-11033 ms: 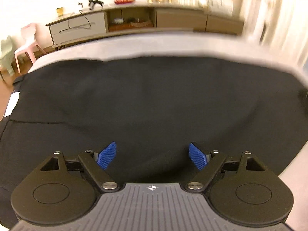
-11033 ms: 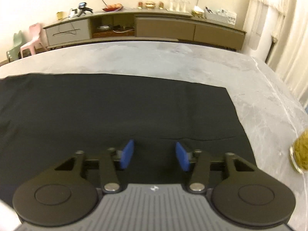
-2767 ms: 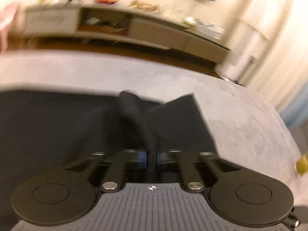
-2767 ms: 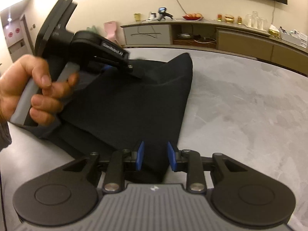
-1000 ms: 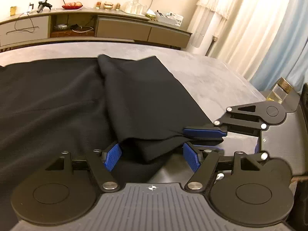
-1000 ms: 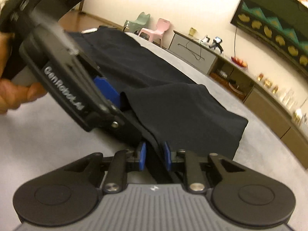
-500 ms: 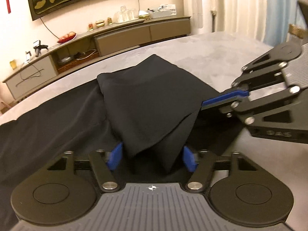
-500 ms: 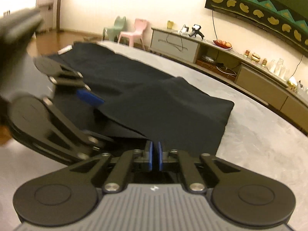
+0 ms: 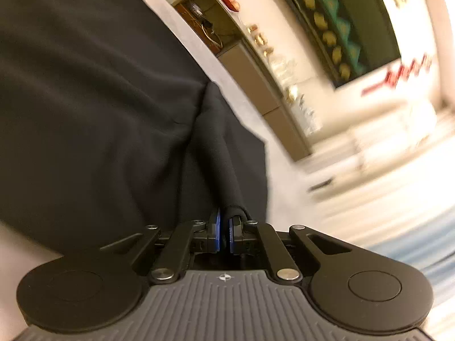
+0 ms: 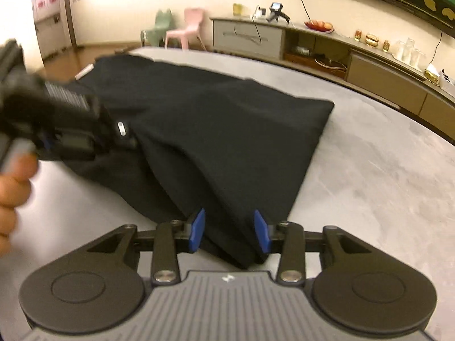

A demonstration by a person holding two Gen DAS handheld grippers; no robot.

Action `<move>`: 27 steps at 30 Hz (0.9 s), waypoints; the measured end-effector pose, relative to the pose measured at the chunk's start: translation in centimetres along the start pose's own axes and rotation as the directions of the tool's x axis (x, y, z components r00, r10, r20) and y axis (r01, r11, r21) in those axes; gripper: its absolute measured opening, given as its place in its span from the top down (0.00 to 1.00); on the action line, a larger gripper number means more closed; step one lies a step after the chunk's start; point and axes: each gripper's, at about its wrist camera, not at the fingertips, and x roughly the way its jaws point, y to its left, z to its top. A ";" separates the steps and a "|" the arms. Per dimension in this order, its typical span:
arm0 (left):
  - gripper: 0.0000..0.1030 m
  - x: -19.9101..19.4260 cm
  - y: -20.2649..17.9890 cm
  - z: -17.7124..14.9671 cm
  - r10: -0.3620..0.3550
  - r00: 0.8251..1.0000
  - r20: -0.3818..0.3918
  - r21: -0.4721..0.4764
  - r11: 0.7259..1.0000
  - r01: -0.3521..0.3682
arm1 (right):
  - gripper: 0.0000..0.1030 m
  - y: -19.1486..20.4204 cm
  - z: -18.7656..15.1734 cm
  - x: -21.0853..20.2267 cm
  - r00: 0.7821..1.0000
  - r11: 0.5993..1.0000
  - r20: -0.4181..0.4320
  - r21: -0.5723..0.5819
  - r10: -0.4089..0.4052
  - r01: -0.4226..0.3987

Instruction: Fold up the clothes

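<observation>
While the left tool is pressed together on a bunched ridge of the black garment, the right tool is opening, its blue pads apart with the folded corner lying loose between them. Ahead of both tools the garment spreads over the grey surface. It looks soft, light and limp, likely to sag and slide, so hems and corners seem the best hold. Beyond the surface stands a long cabinet and small chairs, well clear. The person's hand grips the left tool's handle.
</observation>
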 end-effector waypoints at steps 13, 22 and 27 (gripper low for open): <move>0.95 -4.5 -3.1 1.1 0.089 0.991 0.103 0.292 0.949 -0.116 | 0.71 -4.4 1.9 -2.7 0.993 0.976 0.076 0.194 0.088 -0.101; 0.93 3.6 -4.8 1.2 0.266 0.964 -0.010 0.393 0.887 -0.241 | 0.96 -5.7 0.1 1.1 0.998 0.923 0.042 0.379 0.048 -0.060; 1.00 3.8 -4.5 -0.2 0.210 0.975 -0.067 0.297 0.938 -0.181 | 0.97 -6.3 1.2 -0.2 0.997 0.942 0.060 0.335 -0.039 0.017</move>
